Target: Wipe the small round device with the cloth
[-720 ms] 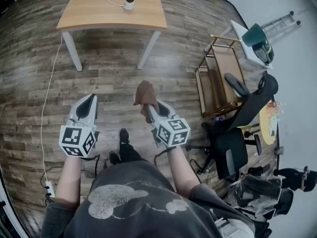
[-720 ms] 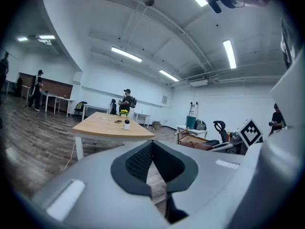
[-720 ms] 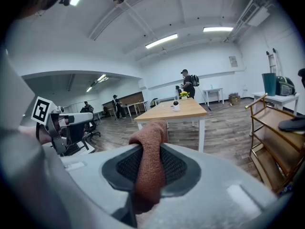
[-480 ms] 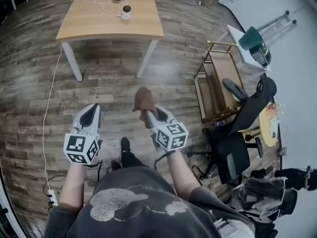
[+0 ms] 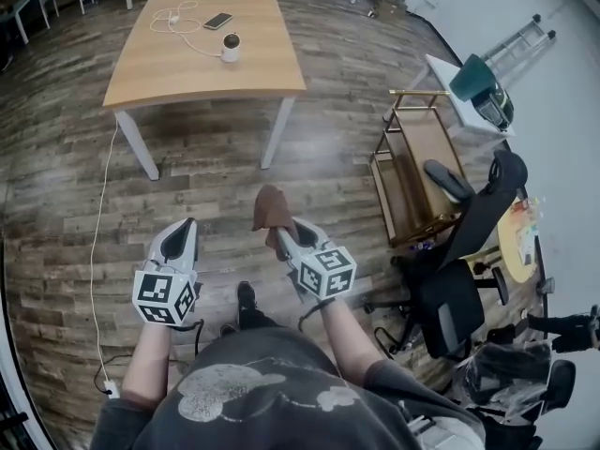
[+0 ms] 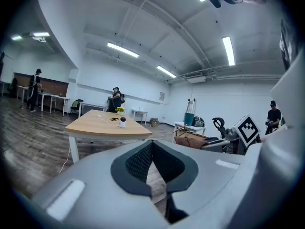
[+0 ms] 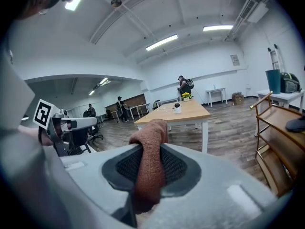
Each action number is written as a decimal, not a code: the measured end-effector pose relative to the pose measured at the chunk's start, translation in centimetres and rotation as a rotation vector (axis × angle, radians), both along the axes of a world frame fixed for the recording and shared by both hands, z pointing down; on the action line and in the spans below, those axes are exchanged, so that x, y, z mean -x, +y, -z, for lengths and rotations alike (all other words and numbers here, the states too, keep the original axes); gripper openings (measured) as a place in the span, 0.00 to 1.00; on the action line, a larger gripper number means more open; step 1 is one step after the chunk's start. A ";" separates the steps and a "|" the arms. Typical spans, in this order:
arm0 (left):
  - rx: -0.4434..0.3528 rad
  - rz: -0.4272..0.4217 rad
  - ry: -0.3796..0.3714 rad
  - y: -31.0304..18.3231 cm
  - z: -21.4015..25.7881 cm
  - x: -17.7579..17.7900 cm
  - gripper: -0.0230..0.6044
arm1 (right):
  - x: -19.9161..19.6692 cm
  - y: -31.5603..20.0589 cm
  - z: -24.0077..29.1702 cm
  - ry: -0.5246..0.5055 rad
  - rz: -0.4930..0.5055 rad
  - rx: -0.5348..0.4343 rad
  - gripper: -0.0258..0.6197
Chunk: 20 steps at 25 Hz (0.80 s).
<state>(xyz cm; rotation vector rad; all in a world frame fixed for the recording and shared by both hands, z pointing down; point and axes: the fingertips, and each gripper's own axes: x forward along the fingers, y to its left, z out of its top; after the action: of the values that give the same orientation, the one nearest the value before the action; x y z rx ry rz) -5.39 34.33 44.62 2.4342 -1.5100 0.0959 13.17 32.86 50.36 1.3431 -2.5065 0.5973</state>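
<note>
The small round white device [image 5: 230, 47] stands on a wooden table [image 5: 202, 68] far ahead; it also shows small in the left gripper view [image 6: 122, 122] and the right gripper view [image 7: 177, 108]. My right gripper [image 5: 278, 229] is shut on a brown cloth [image 5: 273, 208], which sticks up between the jaws [image 7: 150, 161]. My left gripper [image 5: 179, 242] is shut with nothing in it [image 6: 152, 168]. Both grippers are held over the floor, well short of the table.
A phone [image 5: 217, 21] and a white cable [image 5: 173, 17] lie on the table beside the device. A gold rack [image 5: 412, 162] and black office chairs [image 5: 464, 242] stand to the right. A white cord [image 5: 97, 242] runs along the wood floor at left. People stand far back [image 6: 116, 98].
The view has shifted so the table sits lower and nearer in the head view; both grippers stay close to the body, the cloth still in the right one.
</note>
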 end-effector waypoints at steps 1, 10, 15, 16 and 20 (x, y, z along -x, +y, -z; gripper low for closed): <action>-0.001 0.001 -0.003 -0.4 0.0 -0.1 0.07 | -0.3 -0.5 -0.2 -0.003 -0.001 0.003 0.16; -0.004 0.049 -0.036 -5.3 0.4 0.2 0.07 | -1.4 -6.0 -1.5 -0.031 0.026 0.030 0.16; -0.025 0.085 -0.057 -8.3 1.0 0.0 0.07 | -1.3 -9.9 -0.9 -0.050 0.025 0.007 0.16; -0.032 0.088 -0.065 -8.9 1.3 -0.2 0.07 | -1.2 -10.6 -0.7 -0.048 0.035 -0.001 0.16; -0.059 0.094 -0.096 -11.2 2.3 -0.4 0.07 | -0.5 -13.2 0.7 -0.035 0.066 -0.043 0.16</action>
<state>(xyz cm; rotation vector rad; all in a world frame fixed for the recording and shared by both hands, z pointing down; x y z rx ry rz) -5.00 23.15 42.34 2.4308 -1.6890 0.1540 13.70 19.70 49.68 1.2693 -2.5953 0.5607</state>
